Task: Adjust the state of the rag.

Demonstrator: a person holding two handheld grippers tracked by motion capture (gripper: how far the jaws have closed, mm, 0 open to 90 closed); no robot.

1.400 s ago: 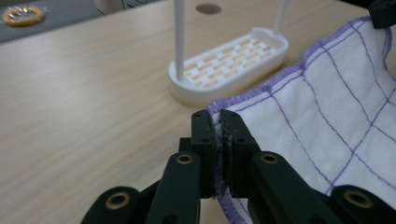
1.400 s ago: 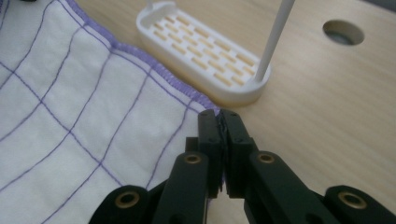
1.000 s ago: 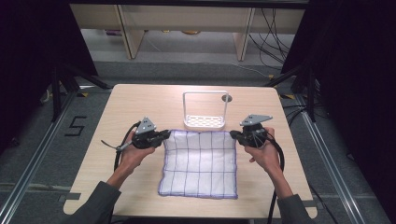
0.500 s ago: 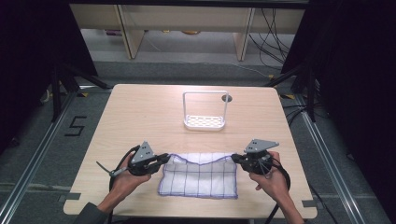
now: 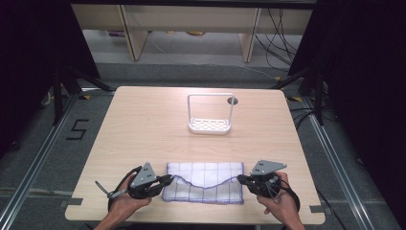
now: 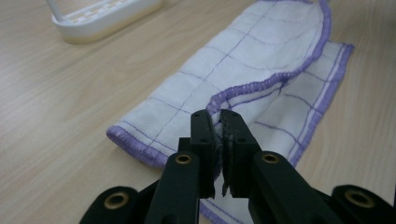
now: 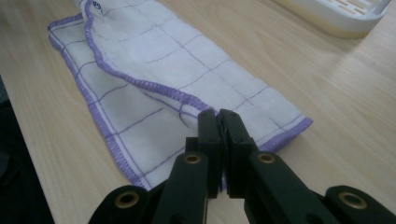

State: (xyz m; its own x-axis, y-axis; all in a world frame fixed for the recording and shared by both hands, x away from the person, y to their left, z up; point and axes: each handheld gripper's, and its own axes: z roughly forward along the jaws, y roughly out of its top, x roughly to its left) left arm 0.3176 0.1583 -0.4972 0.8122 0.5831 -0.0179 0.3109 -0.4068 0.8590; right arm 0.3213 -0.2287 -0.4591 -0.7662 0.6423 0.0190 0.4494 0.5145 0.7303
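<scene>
A white cloth (image 5: pixel 203 182) with purple grid lines and a purple hem lies folded over itself near the table's front edge. My left gripper (image 5: pixel 168 179) is shut on the cloth's left corner (image 6: pixel 215 116), whose hem runs out from between the jaws. On the opposite side my right gripper (image 5: pixel 239 179) is shut on the other corner (image 7: pixel 212 114). The held edge sags in the middle over the lower layer (image 7: pixel 135 126). A hand holds each gripper from below.
A white wire-framed rack (image 5: pixel 210 115) with a perforated base stands at mid-table, beyond the cloth. It appears too in the left gripper view (image 6: pixel 105 16) and the right gripper view (image 7: pixel 341 14). A dark round hole (image 5: pixel 232 101) sits in the tabletop (image 5: pixel 139 129) by the rack.
Both grippers have come toward the front edge of the table, each with a corner of the cloth. The far edge now lies folded over the near half.
</scene>
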